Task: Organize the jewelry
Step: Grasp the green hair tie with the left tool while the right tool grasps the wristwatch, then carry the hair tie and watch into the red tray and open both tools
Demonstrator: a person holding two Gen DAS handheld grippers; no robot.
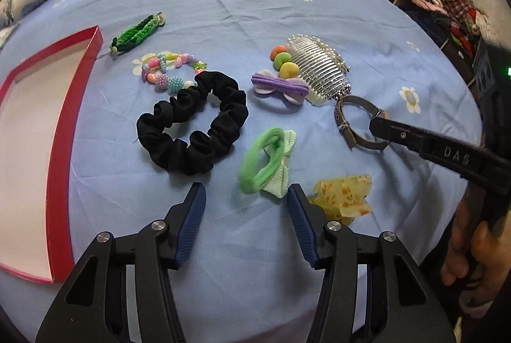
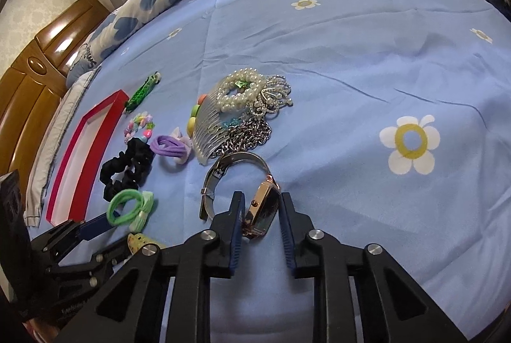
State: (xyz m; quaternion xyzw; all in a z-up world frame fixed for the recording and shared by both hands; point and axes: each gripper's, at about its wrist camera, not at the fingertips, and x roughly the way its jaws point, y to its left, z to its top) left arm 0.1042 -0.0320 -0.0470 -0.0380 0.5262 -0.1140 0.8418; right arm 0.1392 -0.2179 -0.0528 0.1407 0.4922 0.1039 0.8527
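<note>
Right wrist: fingers point(image 2: 238, 215) astride watch point(image 2: 263, 210)

A matt cotton bedsheet point(image 2: 351, 61), lightly creased, is seen under everything. The black scrunchie point(image 1: 191, 122) is shown as soft, ruffled cloth; the green hair tie point(image 1: 265, 160) as stretchy knit. Glossy plastic beads are picked out on the bracelet point(image 1: 169, 71). The comb point(image 2: 210, 132) is rendered in shiny metal, the watch point(image 2: 262, 212) in polished metal with a glassy face. Varnished wood gleams on the headboard point(image 2: 41, 68). Ribbed blue pads point(image 2: 238, 234) are noted on the matt black tool.
</note>
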